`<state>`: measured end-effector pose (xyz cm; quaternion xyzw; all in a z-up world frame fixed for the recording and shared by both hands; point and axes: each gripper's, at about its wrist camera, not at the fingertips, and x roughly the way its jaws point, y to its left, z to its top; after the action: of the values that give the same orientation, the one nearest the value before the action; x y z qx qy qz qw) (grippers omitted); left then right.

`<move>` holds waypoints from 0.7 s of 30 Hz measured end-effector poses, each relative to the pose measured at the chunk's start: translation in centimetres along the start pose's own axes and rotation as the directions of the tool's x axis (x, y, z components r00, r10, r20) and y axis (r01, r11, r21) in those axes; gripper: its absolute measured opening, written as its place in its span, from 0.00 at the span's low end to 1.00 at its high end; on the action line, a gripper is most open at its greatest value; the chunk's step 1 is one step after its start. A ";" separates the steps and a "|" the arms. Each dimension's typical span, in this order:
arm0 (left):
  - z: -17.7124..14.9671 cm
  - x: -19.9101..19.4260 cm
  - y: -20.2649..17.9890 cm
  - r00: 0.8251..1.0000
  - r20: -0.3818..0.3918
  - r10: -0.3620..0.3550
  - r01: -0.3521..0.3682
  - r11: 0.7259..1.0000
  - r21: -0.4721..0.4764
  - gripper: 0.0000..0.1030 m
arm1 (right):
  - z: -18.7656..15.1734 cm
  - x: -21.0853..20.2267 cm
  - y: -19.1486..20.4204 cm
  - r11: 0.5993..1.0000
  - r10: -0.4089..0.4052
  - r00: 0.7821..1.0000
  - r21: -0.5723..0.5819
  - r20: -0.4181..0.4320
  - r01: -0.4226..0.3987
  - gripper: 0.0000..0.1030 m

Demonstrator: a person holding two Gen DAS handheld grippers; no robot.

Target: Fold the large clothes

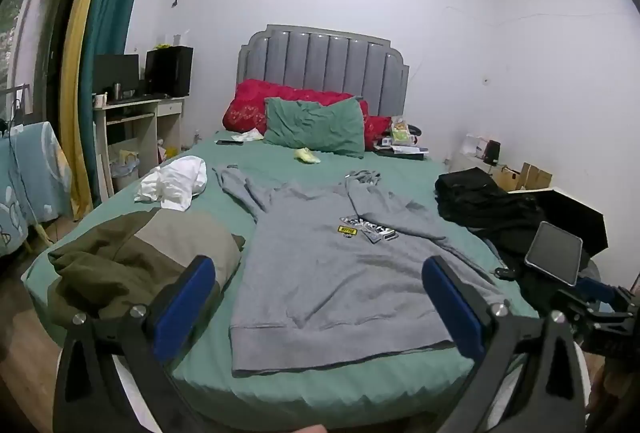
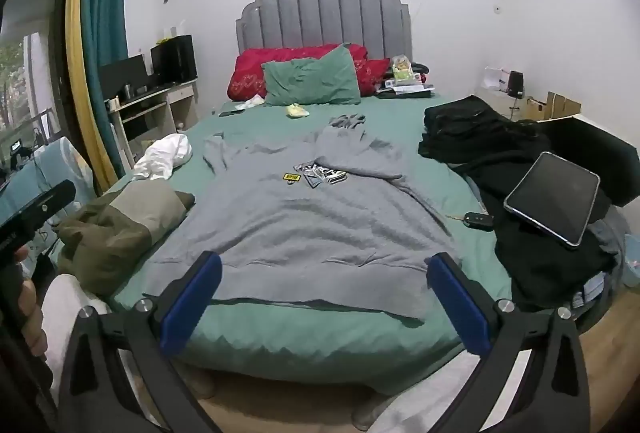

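Both my jaws wide open, empty; grey sweatshirt (image 1: 344, 273) flat on bed (image 1: 280, 385), unfolded. Next: grab hem corners.

A grey sweatshirt (image 1: 340, 273) lies spread flat, front up, on a bed (image 1: 280, 385) with a green sheet, its hem nearest the camera. The left gripper (image 1: 318, 309) hangs above the foot of the bed, blue-padded jaws wide apart and empty. An olive garment (image 1: 132, 261) is bunched left of the sweatshirt, dark clothes (image 1: 480, 209) and a tablet (image 1: 554, 253) to its right.
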<state>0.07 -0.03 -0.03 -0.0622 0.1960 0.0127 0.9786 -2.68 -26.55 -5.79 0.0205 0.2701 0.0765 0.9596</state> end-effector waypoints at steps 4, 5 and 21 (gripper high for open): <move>0.0 0.7 -0.1 1.000 0.003 0.001 -0.001 1.000 0.007 1.00 | -0.3 0.0 0.3 1.000 -0.013 1.000 -0.014 0.014 0.013 0.99; -0.2 0.2 -0.1 1.000 0.023 0.004 -0.004 1.000 0.003 1.00 | -0.3 -0.1 0.3 1.000 -0.012 1.000 -0.013 0.013 0.012 0.99; 0.2 -1.2 -0.7 0.999 0.037 0.004 -0.005 1.000 0.023 1.00 | 0.1 -1.1 0.1 1.000 -0.022 1.000 -0.001 0.004 0.022 0.99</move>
<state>-0.94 -0.73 0.74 -0.0501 0.1780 0.0136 0.9827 -3.55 -26.65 -5.15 0.0174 0.2685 0.0660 0.9608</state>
